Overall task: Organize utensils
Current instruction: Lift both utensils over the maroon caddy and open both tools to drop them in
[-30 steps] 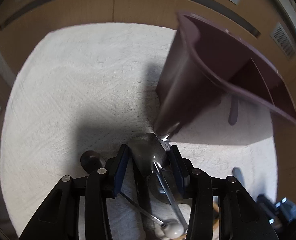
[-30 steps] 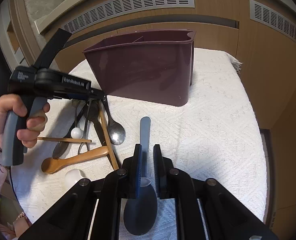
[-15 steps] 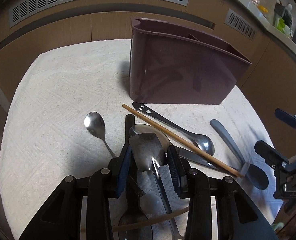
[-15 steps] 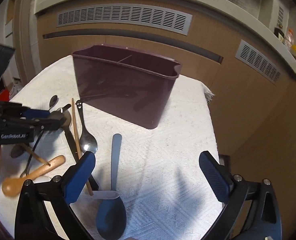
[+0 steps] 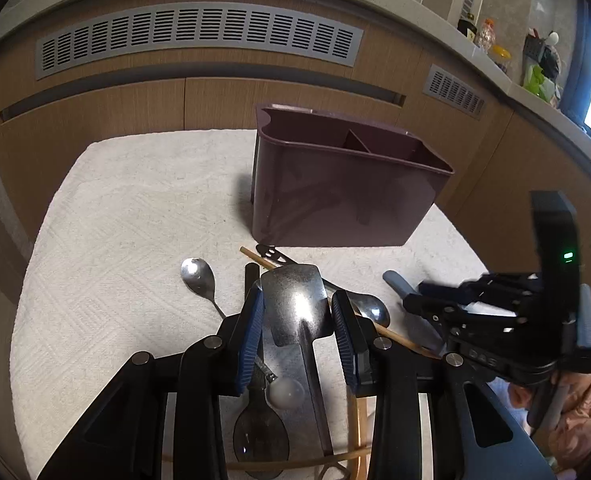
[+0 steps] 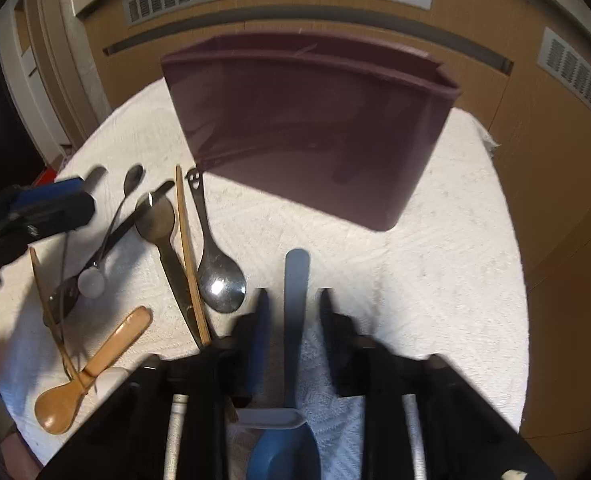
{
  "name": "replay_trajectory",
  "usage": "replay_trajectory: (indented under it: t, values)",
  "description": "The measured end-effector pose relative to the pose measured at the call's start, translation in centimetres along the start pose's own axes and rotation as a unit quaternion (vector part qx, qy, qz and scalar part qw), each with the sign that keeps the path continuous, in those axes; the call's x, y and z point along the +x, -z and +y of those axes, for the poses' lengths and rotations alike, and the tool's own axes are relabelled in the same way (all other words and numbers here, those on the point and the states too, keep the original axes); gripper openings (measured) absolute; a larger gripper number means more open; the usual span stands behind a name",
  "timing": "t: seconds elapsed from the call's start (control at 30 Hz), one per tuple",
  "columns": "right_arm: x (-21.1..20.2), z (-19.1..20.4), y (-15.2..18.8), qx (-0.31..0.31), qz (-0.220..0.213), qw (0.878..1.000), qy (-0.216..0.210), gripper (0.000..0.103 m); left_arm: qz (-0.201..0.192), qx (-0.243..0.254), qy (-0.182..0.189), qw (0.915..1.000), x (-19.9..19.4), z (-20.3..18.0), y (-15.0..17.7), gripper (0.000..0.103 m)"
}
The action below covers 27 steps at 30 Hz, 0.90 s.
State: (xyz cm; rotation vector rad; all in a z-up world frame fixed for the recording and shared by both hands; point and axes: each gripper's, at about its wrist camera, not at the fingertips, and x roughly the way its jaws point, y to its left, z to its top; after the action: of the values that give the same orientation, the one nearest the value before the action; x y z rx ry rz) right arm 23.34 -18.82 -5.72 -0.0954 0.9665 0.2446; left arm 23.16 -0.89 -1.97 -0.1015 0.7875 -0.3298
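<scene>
A dark maroon utensil holder (image 5: 347, 200) with a divider inside stands upright on the white cloth. My left gripper (image 5: 297, 320) is shut on the broad end of a flat metal utensil (image 5: 291, 296), held above the pile in front of the holder. In the right wrist view the left gripper (image 6: 75, 200) comes in from the left edge. My right gripper (image 6: 293, 320) is closing around the handle of a blue-grey spoon (image 6: 295, 280) that lies on the cloth. A small gap shows on each side of the handle. Seen from the left wrist, the right gripper (image 5: 419, 300) sits low at the right.
Loose utensils lie left of the blue-grey spoon: a metal spoon (image 6: 219, 280), a chopstick (image 6: 189, 256), a wooden spoon (image 6: 91, 368), a knife (image 6: 167, 248) and a small spoon (image 5: 197, 276). Wooden cabinet fronts (image 5: 135, 112) rise behind the cloth (image 5: 115, 220). A person's pink sleeve (image 5: 579, 408) is at the lower right.
The left gripper has drawn back from the holder and risen, still gripping the metal utensil. The right jaws let go of the blue-grey spoon, opened wide, then narrowed around its handle again.
</scene>
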Motion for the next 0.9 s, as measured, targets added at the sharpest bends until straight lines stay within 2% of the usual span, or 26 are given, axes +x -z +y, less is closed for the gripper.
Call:
replay_trajectory:
  t: [0.1, 0.37, 0.77, 0.9]
  values:
    - [-1.2, 0.2, 0.4, 0.002, -0.016, 1.000, 0.007, 0.010, -0.015, 0.001, -0.001, 0.9999, -1.5, -0.2, 0.0, 0.035]
    - [-9.0, -0.5, 1.1, 0.023, -0.122, 0.992, 0.017, 0.010, -0.060, 0.018, -0.003, 0.9981, -5.4, -2.0, -0.3, 0.034]
    - [-11.8, -0.5, 0.4, 0.030, -0.164, 0.986, 0.006, 0.009, -0.080, 0.033, -0.009, 0.9963, -7.1, -3.5, -1.3, 0.033]
    - [-13.6, -0.8, -1.6, 0.025, -0.192, 0.981, 0.004, 0.009, -0.114, 0.049, -0.003, 0.9923, -8.6, -4.4, -4.3, 0.033]
